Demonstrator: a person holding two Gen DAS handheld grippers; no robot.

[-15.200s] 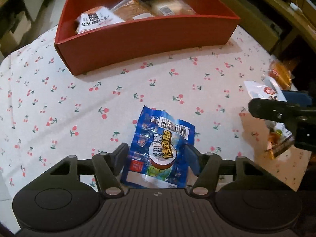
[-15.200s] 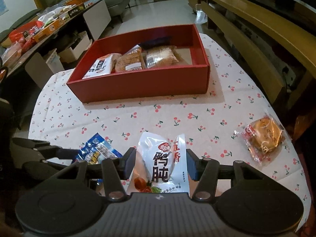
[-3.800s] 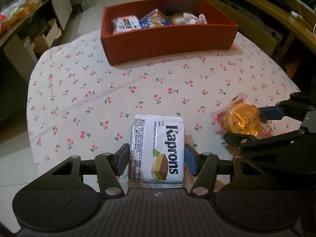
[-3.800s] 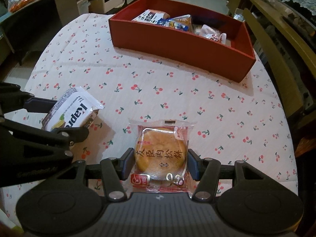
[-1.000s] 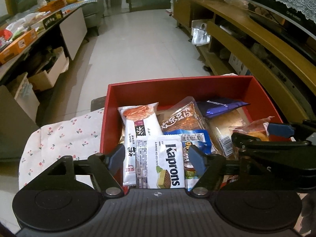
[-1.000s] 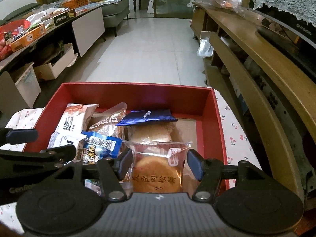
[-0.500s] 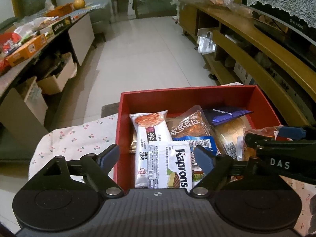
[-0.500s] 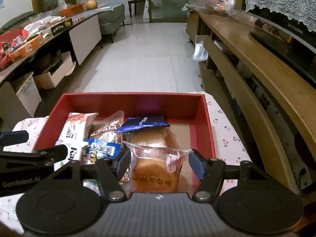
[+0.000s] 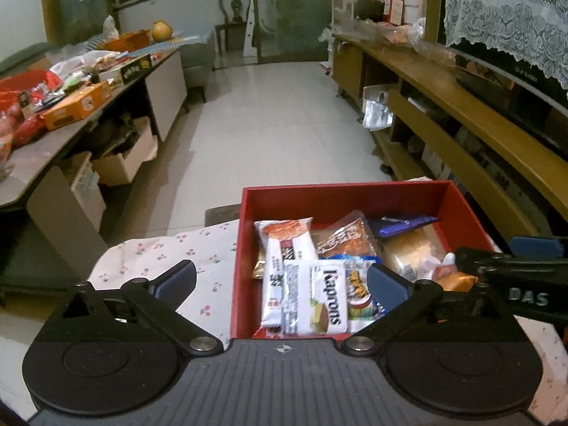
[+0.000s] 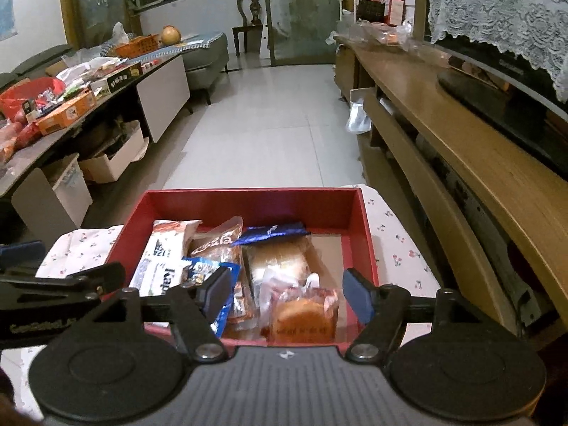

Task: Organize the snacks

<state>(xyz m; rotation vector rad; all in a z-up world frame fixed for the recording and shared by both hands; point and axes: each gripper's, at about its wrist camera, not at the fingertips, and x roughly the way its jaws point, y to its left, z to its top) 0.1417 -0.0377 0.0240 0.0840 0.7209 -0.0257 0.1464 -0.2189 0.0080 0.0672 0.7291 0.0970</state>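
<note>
The red box (image 9: 340, 191) stands on the cherry-print tablecloth (image 9: 159, 252) and holds several snack packets. The white Kaprons wafer pack (image 9: 316, 298) lies loose in the box near its front left. My left gripper (image 9: 282, 282) is open and empty above the box's front edge. In the right wrist view the round pastry in clear wrap (image 10: 301, 314) lies in the box (image 10: 255, 198) at the front right. My right gripper (image 10: 285, 296) is open and empty above it.
A wooden bench and shelf unit (image 10: 461, 163) run along the right. A cluttered side table (image 9: 53, 113) and cardboard boxes stand at the left. Tiled floor (image 9: 277, 135) lies beyond the table's far edge.
Both grippers opened wider and let go of the wafer pack and the pastry, which now lie in the box. Both grippers have pulled back and tilted up.
</note>
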